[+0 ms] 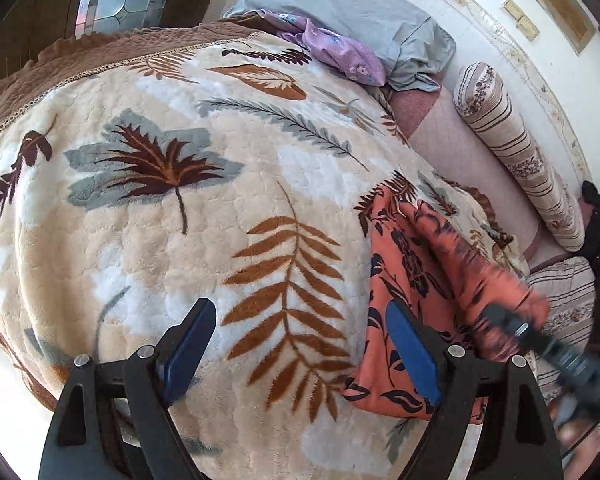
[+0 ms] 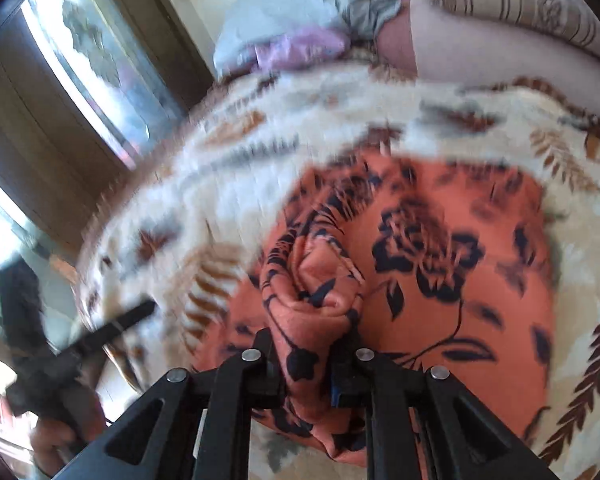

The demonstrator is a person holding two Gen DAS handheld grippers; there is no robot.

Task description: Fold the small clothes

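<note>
An orange garment with a dark floral print [image 1: 412, 264] lies on the leaf-patterned blanket [image 1: 180, 208] at the right of the left wrist view. My left gripper [image 1: 300, 344] is open and empty above the blanket, its right blue pad beside the garment's left edge. The right gripper [image 1: 512, 324] shows blurred at the right, holding a raised fold. In the right wrist view my right gripper [image 2: 306, 344] is shut on a bunched fold of the orange garment [image 2: 440, 248], lifting it while the rest lies flat. The left gripper [image 2: 132, 316] appears blurred at the left.
A grey pillow [image 1: 360, 12] and a purple floral cloth [image 1: 340, 48] lie at the head of the bed. A striped bolster [image 1: 516, 148] lies along the white wall at the right. A window [image 2: 88, 64] and wooden frame stand to the left.
</note>
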